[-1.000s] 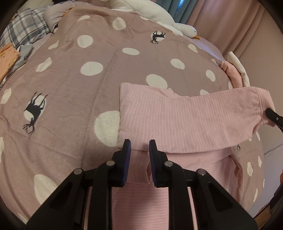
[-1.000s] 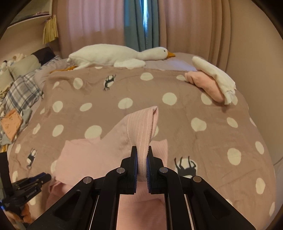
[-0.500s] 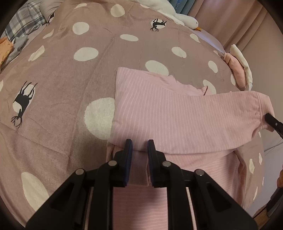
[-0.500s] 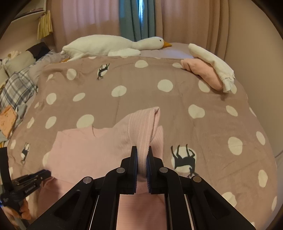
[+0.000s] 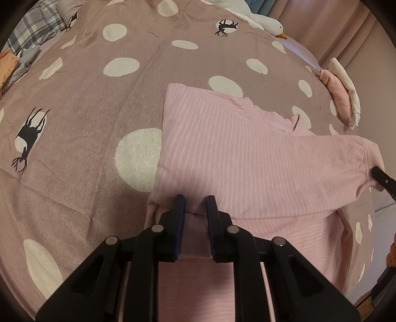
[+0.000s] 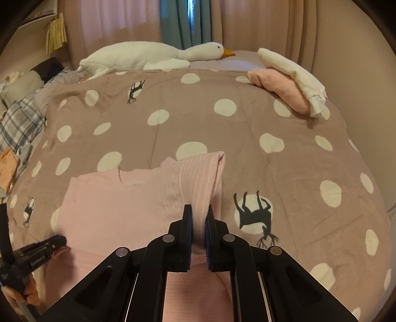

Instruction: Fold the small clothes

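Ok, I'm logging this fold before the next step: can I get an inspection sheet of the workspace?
Surface: bed with a dotted blanket, deer prints.
Job's things: pink top lying on the blanket, one sleeve folded across it.
Clutter: folded clothes at the far right corner; goose plush; plaid bedding at the left.
Grippers: left gripper shut on a fold of the top; right gripper shut on the sleeve.
Cables: nothing seen.
Surroundings: curtains, wall.

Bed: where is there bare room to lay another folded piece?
Free: the blanket between the pink top and goose, and right of the top around the deer print. Crowded: folded clothes far right, pillows left.
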Demonstrator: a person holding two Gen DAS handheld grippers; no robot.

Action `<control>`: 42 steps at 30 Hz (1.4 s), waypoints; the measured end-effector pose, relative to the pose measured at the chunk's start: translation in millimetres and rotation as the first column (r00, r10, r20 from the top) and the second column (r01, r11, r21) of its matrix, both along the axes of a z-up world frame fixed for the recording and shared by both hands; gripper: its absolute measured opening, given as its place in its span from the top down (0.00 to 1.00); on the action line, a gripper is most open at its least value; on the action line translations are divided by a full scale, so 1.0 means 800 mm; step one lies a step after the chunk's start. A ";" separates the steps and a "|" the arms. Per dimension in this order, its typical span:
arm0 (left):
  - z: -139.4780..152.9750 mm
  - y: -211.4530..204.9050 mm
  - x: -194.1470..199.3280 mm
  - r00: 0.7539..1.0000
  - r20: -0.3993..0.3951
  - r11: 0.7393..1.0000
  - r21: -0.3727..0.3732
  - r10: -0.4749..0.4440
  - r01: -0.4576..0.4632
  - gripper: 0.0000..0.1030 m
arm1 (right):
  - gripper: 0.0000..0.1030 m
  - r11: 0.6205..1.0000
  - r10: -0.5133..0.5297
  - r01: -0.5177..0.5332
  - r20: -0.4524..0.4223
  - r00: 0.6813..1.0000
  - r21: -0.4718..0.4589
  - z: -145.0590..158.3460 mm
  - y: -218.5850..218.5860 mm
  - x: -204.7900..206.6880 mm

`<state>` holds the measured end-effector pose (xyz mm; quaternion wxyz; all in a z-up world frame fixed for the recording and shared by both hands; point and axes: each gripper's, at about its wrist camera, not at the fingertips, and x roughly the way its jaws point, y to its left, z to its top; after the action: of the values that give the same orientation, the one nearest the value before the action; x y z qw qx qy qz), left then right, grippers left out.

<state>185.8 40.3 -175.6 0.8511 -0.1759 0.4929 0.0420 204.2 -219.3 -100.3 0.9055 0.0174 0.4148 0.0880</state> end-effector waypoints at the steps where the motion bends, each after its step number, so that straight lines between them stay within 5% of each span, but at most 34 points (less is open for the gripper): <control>1: 0.000 0.000 0.000 1.000 -0.001 1.000 0.002 0.000 0.000 0.85 | 0.91 1.000 -0.002 0.002 -0.005 1.000 0.000 -0.003 -0.001 0.000; 42: -0.013 0.006 0.002 1.000 -0.001 1.000 -0.027 0.014 -0.014 0.81 | 0.91 0.997 -0.052 0.062 -0.175 0.983 0.050 -0.085 -0.027 0.012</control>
<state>187.3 45.0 -186.4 0.8482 -0.1906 0.4925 0.0413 213.9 -240.9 -168.0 0.8673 0.0620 0.4887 0.0716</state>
